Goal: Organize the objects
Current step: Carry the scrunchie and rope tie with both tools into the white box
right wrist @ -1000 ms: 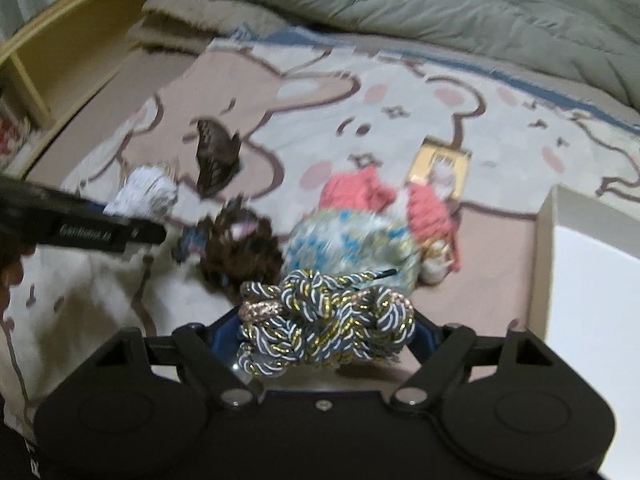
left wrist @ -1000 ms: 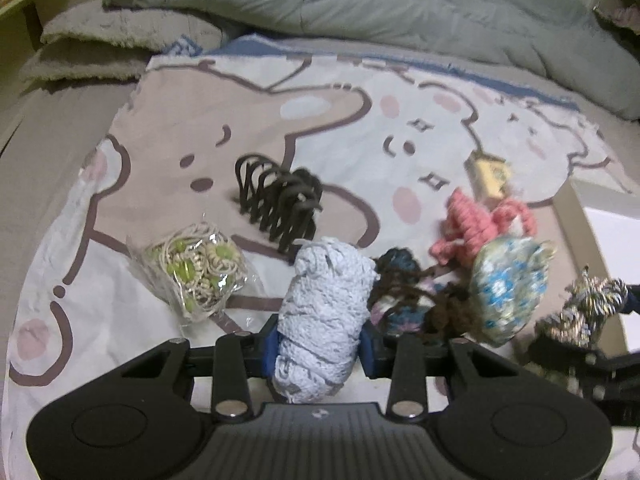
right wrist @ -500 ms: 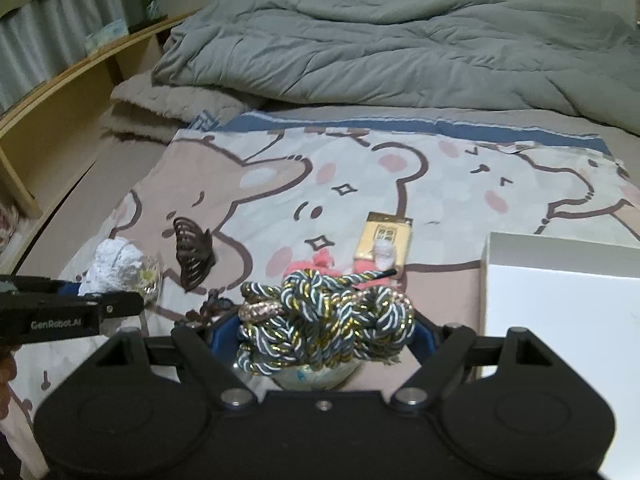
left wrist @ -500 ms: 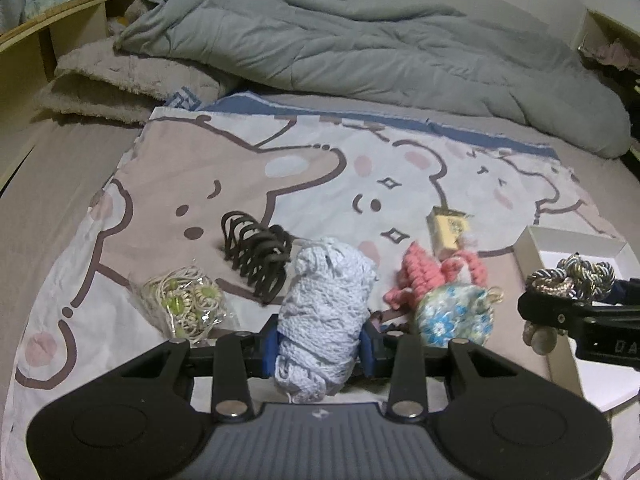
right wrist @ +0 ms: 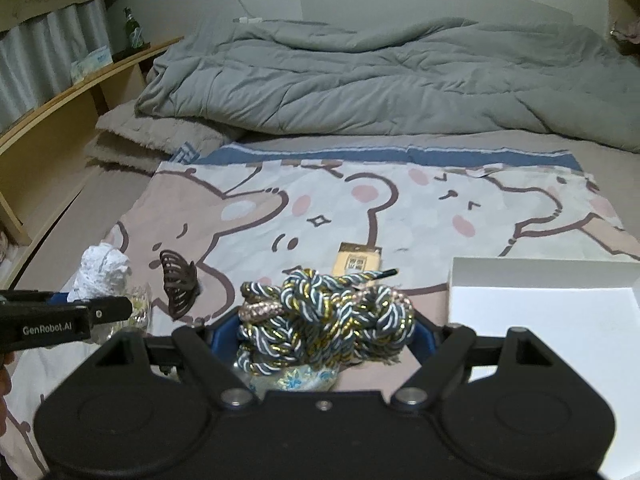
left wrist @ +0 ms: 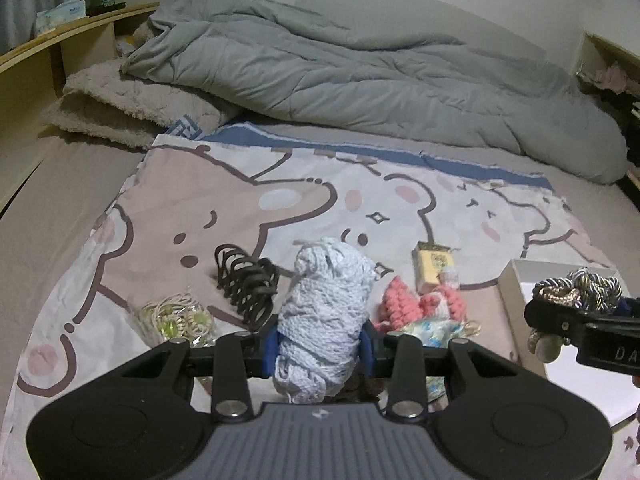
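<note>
Left gripper (left wrist: 320,344) clamped on pale blue knit bundle (left wrist: 326,312), held above blanket (left wrist: 280,208), likely box-bound. Right gripper (right wrist: 326,334) clamped on braided cord bundle (right wrist: 326,312), just left of white box (right wrist: 540,320). Floral pouch (right wrist: 296,378) mostly hidden under cord; box floor cut off.

Dim, flat indoor light, soft shadows, slight grain, strong fisheye bending with dark vignetted corners.
</note>
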A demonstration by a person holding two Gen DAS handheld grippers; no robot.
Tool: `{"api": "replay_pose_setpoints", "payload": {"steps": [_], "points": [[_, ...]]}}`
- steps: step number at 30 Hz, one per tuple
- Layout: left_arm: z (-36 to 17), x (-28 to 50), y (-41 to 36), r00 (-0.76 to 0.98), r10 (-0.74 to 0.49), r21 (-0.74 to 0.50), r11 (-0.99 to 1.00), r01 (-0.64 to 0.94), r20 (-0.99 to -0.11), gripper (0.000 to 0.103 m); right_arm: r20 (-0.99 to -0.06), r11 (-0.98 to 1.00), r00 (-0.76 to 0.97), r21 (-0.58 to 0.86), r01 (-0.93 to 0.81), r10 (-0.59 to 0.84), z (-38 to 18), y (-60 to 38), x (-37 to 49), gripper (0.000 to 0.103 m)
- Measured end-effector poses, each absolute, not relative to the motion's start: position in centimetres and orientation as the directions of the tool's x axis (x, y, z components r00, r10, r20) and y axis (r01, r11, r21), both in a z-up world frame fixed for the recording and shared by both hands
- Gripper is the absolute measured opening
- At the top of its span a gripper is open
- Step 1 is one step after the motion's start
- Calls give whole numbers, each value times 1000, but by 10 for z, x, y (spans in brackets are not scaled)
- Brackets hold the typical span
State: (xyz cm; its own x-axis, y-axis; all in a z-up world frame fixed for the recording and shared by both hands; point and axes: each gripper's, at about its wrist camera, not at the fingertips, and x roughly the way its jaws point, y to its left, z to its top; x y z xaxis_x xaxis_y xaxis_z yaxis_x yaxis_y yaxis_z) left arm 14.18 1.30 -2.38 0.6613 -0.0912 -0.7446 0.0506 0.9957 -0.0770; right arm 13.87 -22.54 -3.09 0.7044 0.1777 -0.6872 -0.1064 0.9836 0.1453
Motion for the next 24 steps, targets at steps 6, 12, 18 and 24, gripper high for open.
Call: {"api": "replay_pose_setpoints", "payload": {"steps": [6,12,18,24], "points": [[-15,142,-8,680,-116,-97,993,67,-724,40,-668,987,729,133,-85,153,-16,-239,136,83],[-9,147,-40,691,-142,-100,990,100,-708,40,-660,991,742,124,-44,115,-10,-268,137,83],[-8,155,-81,693,-184,-119,983,141,-697,40,-655,993,752,116,-5,80,-6,-304,141,83],[-12,164,-126,676,-237,-147,971,190,-698,40,-662,992,748,120,48,44,-14,-341,147,83]]}}
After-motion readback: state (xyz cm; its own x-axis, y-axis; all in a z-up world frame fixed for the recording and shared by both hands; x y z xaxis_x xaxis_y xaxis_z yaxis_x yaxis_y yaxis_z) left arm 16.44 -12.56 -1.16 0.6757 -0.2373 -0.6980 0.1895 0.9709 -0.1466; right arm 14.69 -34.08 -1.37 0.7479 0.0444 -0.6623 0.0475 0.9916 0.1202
